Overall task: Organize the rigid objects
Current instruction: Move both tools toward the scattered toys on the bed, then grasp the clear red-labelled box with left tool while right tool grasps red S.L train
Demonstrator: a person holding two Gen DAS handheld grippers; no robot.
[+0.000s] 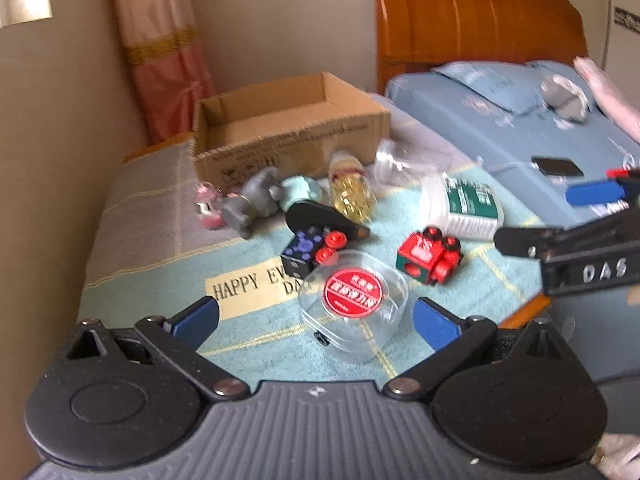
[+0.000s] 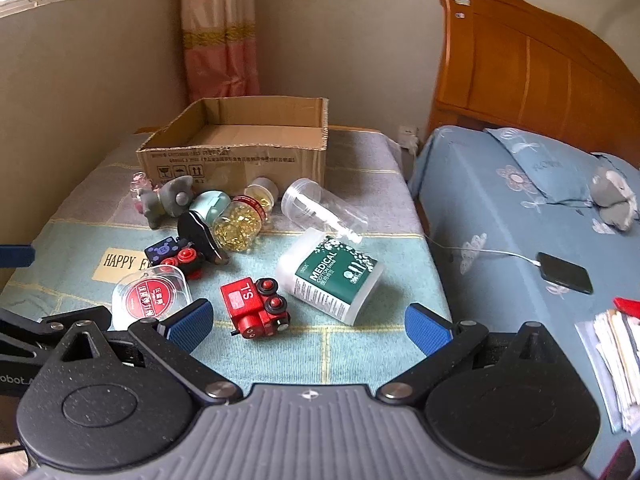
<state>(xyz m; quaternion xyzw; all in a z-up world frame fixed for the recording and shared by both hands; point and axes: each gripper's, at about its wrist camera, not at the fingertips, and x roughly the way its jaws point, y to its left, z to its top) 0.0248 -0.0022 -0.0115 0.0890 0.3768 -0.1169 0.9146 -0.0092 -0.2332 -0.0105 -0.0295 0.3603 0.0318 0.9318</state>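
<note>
A cardboard box (image 1: 288,128) (image 2: 240,140) stands open at the back of the cloth-covered table (image 2: 360,344). In front of it lie a clear round case with a red label (image 1: 354,300) (image 2: 150,292), a red toy train (image 1: 430,254) (image 2: 256,308), a dark blue toy train (image 1: 310,250) (image 2: 176,254), a cotton swab box (image 1: 464,204) (image 2: 332,276), a bottle of yellow capsules (image 1: 350,188) (image 2: 240,220), a clear jar (image 2: 320,208) and a grey figurine (image 1: 248,204) (image 2: 168,198). My left gripper (image 1: 316,322) is open just before the clear case. My right gripper (image 2: 308,320) is open just before the red train.
A bed (image 2: 520,208) with a wooden headboard lies to the right, with a phone (image 2: 566,272) on a cable and papers (image 2: 616,360). A wall and curtain (image 2: 220,28) stand behind the table. The right gripper's arm shows at the right in the left wrist view (image 1: 580,248).
</note>
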